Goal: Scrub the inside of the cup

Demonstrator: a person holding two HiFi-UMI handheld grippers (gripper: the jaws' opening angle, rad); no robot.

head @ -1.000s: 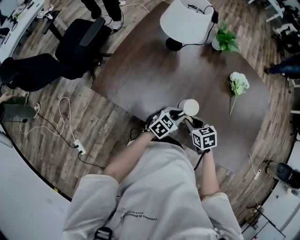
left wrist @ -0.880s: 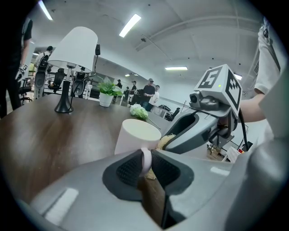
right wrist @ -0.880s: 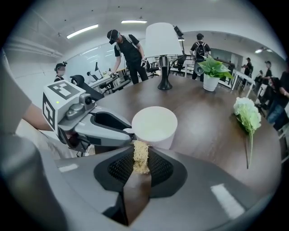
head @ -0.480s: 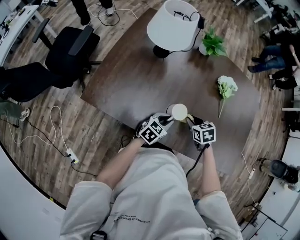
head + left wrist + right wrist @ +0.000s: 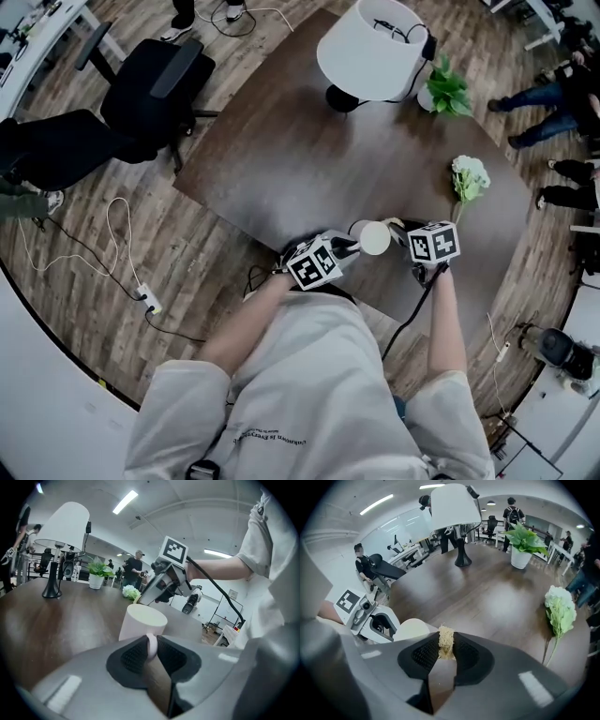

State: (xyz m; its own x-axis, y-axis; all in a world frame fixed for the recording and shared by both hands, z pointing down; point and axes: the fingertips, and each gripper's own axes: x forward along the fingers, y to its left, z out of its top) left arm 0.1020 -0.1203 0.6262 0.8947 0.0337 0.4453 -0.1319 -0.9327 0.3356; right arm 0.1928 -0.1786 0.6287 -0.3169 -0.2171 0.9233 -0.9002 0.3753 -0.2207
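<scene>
A white cup (image 5: 373, 237) stands near the front edge of the dark wooden table (image 5: 300, 159). My left gripper (image 5: 345, 247) is shut on the cup's handle (image 5: 151, 645); the cup (image 5: 141, 623) rises upright just past the jaws. My right gripper (image 5: 403, 230) sits just right of the cup, outside its mouth, shut on a tan fibrous scrubber (image 5: 446, 642). In the right gripper view the cup (image 5: 411, 629) shows to the left of the jaws. The inside of the cup is hidden.
A white-shaded lamp (image 5: 372, 42) and a potted plant (image 5: 448, 82) stand at the table's far side. A bunch of white flowers (image 5: 469, 178) lies to the right. Black chairs (image 5: 150, 84) and floor cables (image 5: 112, 244) lie left of the table.
My right gripper has moved away from the cup's mouth to its right side, carrying the scrubber. The left gripper still holds the cup's handle.
</scene>
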